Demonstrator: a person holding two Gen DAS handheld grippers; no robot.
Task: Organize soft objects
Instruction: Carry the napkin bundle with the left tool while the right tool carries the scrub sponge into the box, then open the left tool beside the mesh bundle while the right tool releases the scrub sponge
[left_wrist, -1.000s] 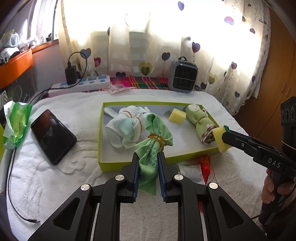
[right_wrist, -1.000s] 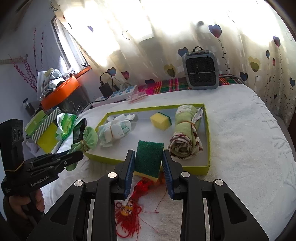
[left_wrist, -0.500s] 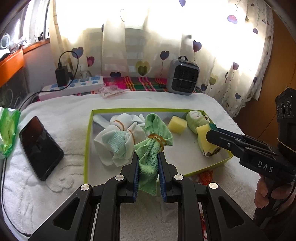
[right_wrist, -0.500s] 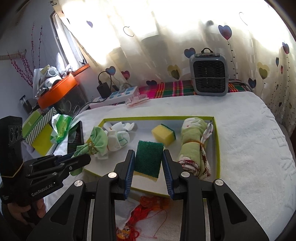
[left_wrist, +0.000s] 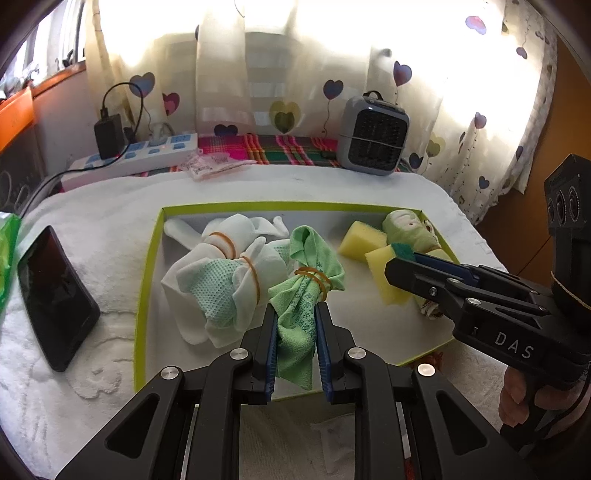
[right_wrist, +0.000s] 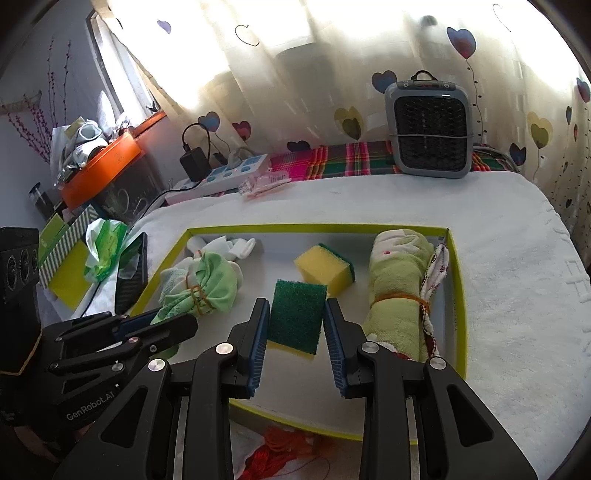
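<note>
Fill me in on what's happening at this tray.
A person holds a gripper in each hand over a green-rimmed tray on a white towel. The left gripper is shut on a green cloth bundle tied with rubber bands, next to a white bundle lying in the tray. The right gripper is shut on a yellow sponge with a green scouring pad, above the tray floor. Another sponge and a rolled green towel already lie inside.
</note>
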